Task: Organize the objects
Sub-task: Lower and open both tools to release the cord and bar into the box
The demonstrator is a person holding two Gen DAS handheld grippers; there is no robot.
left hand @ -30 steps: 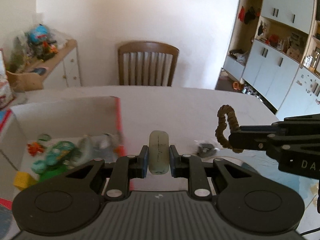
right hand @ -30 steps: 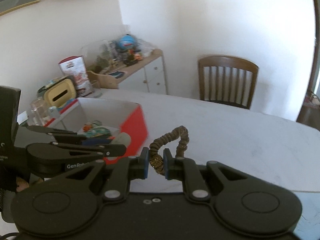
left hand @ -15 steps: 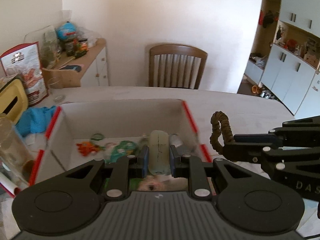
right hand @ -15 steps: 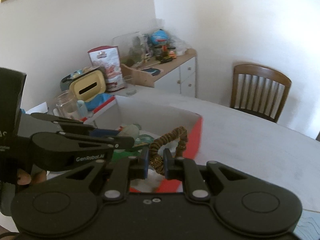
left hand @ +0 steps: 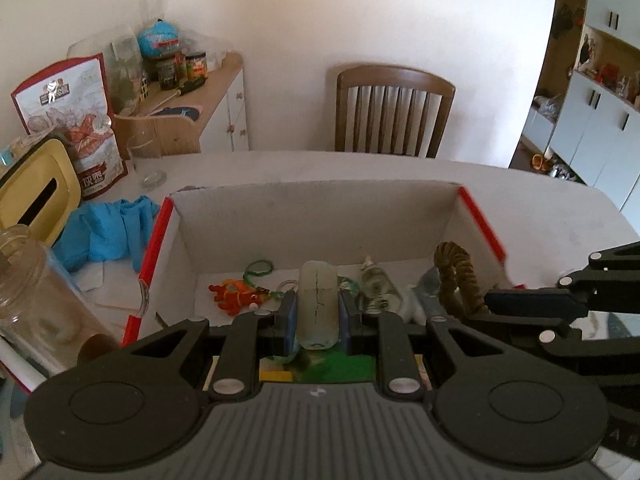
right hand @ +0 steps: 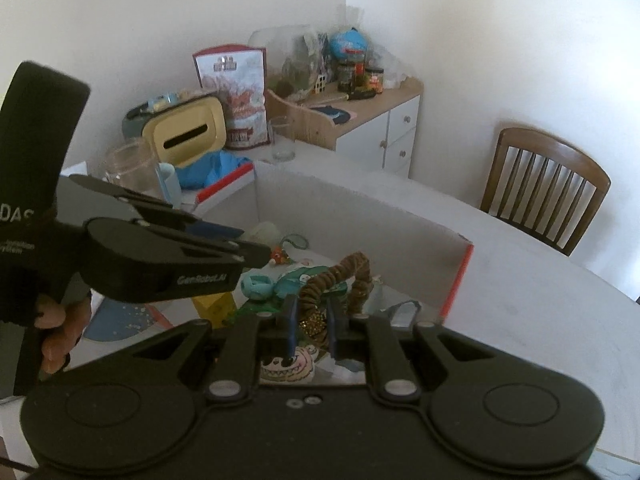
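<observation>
Both grippers hang over the open box point(left hand: 480, 216), each clamped on something. Our left gripper point(left hand: 318, 316) pinches a pale, cracked oblong piece point(left hand: 317, 304) upright between its jaws; our right gripper point(right hand: 311, 322) is closed on a brown scrunchie point(right hand: 340, 280) whose loop stands up above the fingers. We judge the step in hand to be dropping both into the box, where small toys point(left hand: 236, 294) and other bits lie. Next, we think, each gripper needs only to open over a bare patch of the box floor, low enough that nothing bounces out.

Our box sits on a pale tabletop point(left hand: 540, 200), with a blue cloth point(left hand: 108, 228), a glass point(left hand: 146, 160) and a yellow container point(left hand: 36, 196) to its left. Beyond stand a wooden chair point(left hand: 394, 112), a cluttered sideboard point(left hand: 216, 92) and white walls.
</observation>
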